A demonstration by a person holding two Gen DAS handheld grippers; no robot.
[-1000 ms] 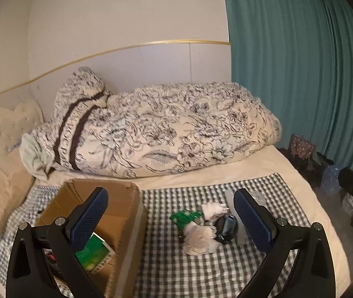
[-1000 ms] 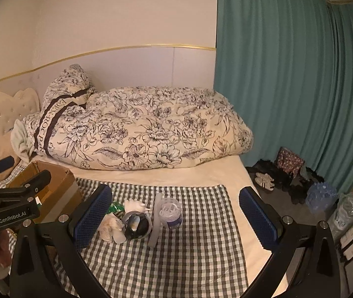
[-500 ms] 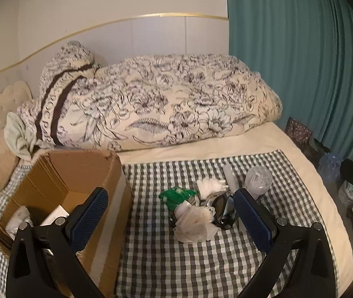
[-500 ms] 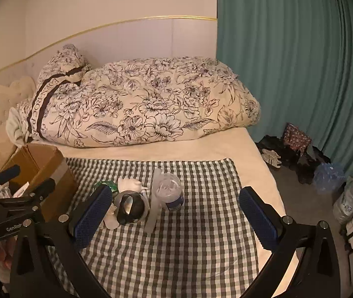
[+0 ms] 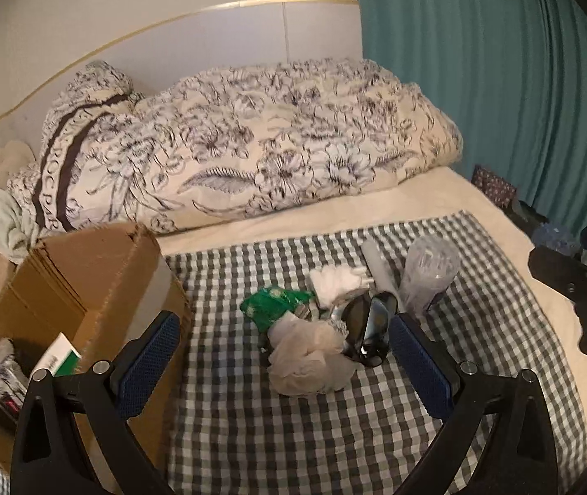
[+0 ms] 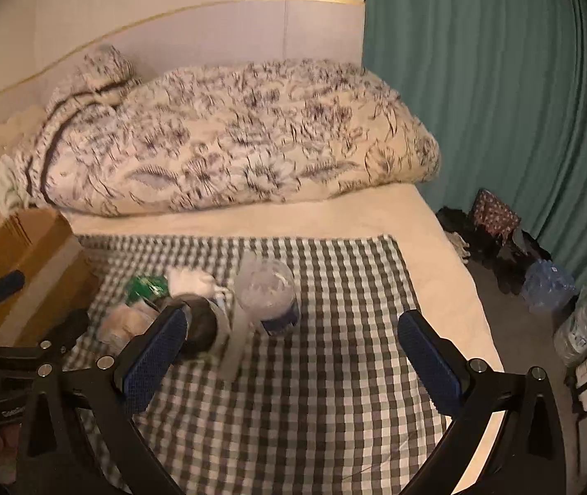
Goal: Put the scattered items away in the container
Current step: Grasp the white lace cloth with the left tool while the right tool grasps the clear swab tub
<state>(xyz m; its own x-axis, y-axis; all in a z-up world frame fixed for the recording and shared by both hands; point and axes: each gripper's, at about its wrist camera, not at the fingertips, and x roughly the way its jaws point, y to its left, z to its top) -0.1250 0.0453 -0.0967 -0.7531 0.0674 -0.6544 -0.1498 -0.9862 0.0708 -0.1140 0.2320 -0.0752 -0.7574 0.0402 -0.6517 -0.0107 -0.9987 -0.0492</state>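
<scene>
Cardboard box (image 5: pixel 87 280) is sitting left of the pile (image 5: pixel 326 321) for short transfers; both grippers' fingers (image 5: pixel 417 354) are gaping wide, empty.

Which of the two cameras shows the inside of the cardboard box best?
The left wrist view: the cardboard box is open toward it, with items visible inside. The right wrist view shows only its outer side at the left edge.

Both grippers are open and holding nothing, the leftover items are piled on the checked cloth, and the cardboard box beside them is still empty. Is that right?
Not quite: the cardboard box is not empty. The left wrist view shows a green-and-white packet and other items already inside it. The rest holds: the left gripper and right gripper are open and hold nothing, and the remaining items sit on the checked cloth.
</scene>
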